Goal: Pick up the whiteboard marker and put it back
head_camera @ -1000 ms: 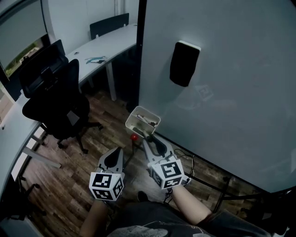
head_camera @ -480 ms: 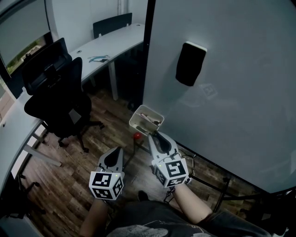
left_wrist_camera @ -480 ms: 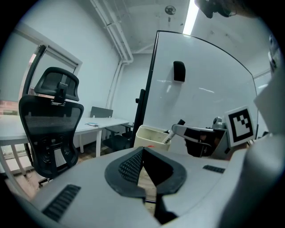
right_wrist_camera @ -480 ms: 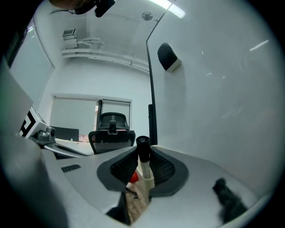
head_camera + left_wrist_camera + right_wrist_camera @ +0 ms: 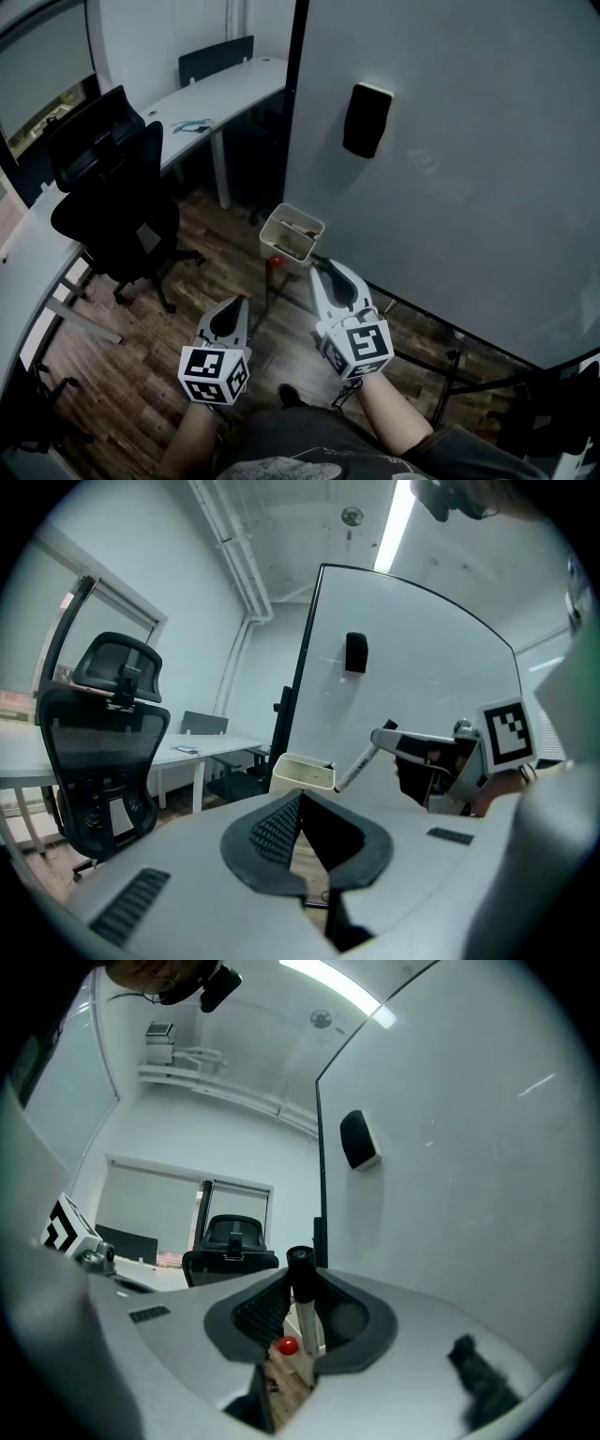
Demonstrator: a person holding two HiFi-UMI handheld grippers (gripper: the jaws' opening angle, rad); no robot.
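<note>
Holding the whiteboard marker [image 5: 307, 1329] in the right gripper [image 5: 321, 272]: its fingers are clamping on the white barrel, and the black cap is sticking up above the pads. In the left gripper view the marker is slanting down from that gripper toward the white tray [image 5: 292, 232], with its lower end sitting close to the tray's near rim; I cannot tell whether the two are touching. The tray is hanging at the bottom edge of the whiteboard [image 5: 469, 187], close to its dark left frame, and it is carrying a few small items I cannot make out. A small red ball [image 5: 276, 262] is showing just under the tray. The left gripper [image 5: 301, 799] is hovering low beside the right one, over the wood floor [image 5: 141, 375], with its fingers resting together and nothing between them. A black eraser [image 5: 367, 119] is sticking to the board well above the tray. Off to the left, a black office chair [image 5: 112, 202] is standing between two white desks [image 5: 220, 94].
</note>
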